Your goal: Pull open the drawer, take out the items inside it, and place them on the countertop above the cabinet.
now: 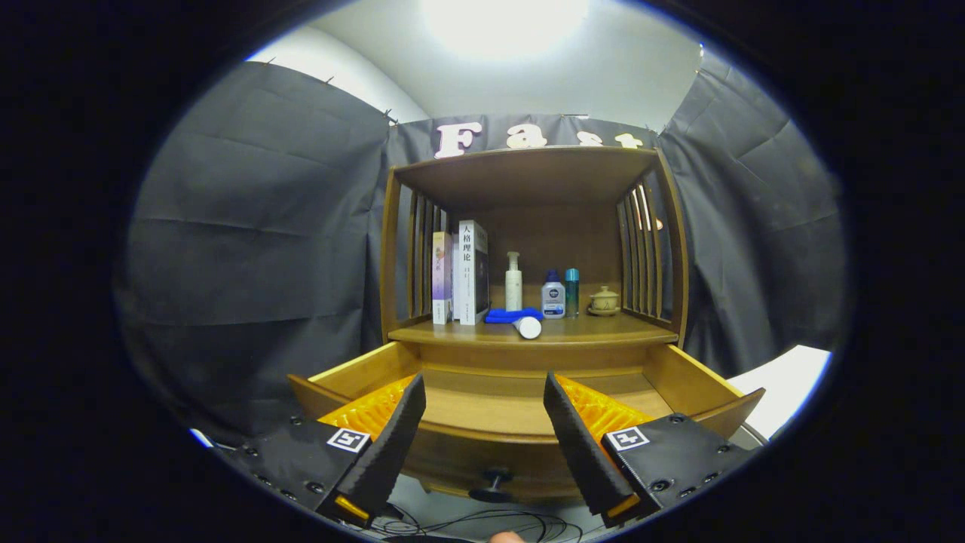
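The wooden cabinet's drawer (678, 377) is pulled out toward me, and its bare wooden floor shows between my fingers. Its dark round knob (494, 483) sits on the curved front, below and between the fingers. My gripper (482, 400) hangs open over the drawer's front edge with nothing between its fingers. On the countertop (603, 329) above the drawer lie a blue item (503, 314) and a white tube (528, 326) pointing at me. Behind them stand a white pump bottle (513, 283), a small clear bottle with a blue cap (552, 296), a teal bottle (572, 290) and a lidded cup (604, 301).
Two upright books (461, 275) stand at the countertop's left end. Slatted side walls (641, 256) and a top shelf (528, 162) box in the countertop. Cables (482, 522) trail on the floor below the drawer. Black cloth hangs on both sides of the cabinet.
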`<state>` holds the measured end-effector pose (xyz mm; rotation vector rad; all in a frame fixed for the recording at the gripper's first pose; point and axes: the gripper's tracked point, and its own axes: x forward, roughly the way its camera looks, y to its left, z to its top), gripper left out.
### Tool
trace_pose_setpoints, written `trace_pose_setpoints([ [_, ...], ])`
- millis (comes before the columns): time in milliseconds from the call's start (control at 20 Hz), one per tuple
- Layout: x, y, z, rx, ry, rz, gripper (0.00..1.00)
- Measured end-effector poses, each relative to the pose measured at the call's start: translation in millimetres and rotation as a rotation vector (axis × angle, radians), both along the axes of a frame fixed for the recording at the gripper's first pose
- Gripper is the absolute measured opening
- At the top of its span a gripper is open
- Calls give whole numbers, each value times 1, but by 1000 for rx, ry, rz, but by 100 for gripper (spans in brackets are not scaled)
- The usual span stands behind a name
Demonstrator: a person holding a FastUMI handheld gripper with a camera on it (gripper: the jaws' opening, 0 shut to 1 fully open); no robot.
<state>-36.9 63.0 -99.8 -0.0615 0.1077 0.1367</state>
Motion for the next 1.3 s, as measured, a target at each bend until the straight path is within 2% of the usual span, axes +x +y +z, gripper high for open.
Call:
trace_pose_setpoints([
  [650, -8, -11, -97, -54, 158, -49, 98],
  [900, -7, -10, -101, -88, 129, -61, 97],
  [1300, 3, -16, -100, -111, 128, -140, 97],
])
